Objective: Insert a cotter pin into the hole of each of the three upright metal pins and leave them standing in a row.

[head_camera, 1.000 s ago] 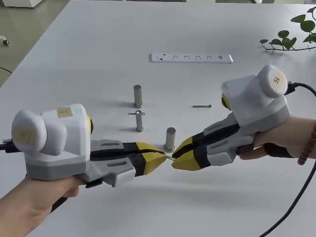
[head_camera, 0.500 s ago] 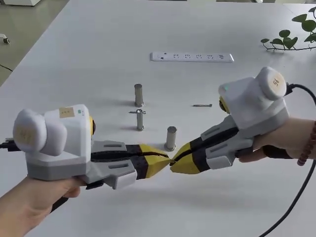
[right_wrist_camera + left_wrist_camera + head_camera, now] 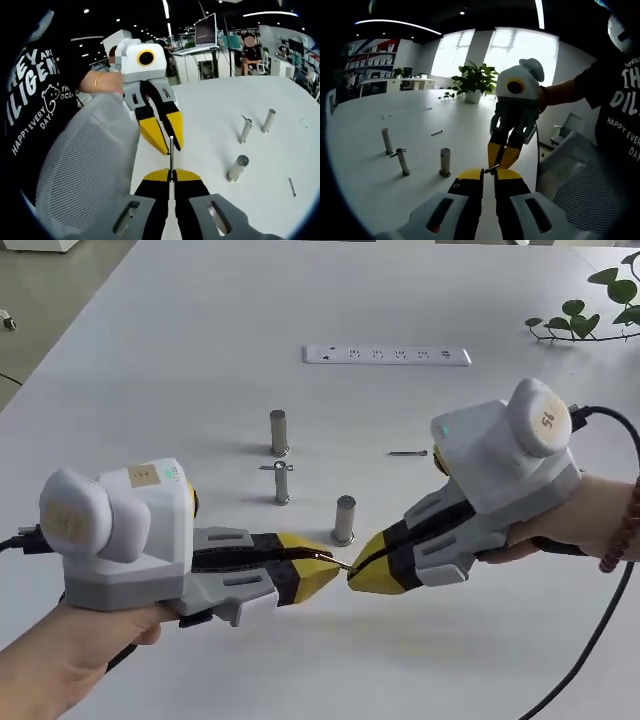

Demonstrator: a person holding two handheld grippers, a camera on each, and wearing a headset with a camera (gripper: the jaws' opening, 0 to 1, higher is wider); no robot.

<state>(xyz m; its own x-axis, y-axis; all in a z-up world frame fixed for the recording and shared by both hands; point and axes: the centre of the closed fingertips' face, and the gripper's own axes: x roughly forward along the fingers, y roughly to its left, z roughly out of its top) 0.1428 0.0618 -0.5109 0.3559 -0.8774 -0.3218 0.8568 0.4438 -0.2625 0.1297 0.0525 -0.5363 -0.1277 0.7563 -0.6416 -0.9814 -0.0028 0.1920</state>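
Three upright metal pins stand on the white table: the far pin [image 3: 278,432], the middle pin [image 3: 282,484] with a cotter pin through its top, and the near pin [image 3: 344,520]. Just in front of the near pin my two grippers meet tip to tip. My right gripper [image 3: 352,573] [image 3: 170,175] is shut on a cotter pin [image 3: 170,152] that sticks out of its tips. The pin's free end lies between the slightly parted jaws of my left gripper [image 3: 328,565] [image 3: 488,174]. A loose cotter pin [image 3: 407,453] lies to the right of the far pin.
A white power strip [image 3: 386,356] lies at the back of the table. Plant leaves [image 3: 590,320] reach in at the back right. The right gripper's black cable [image 3: 610,630] hangs over the table on the right.
Both grippers have stayed tip to tip with the cotter pin between them. The right gripper has shifted slightly left and the left one slightly right.
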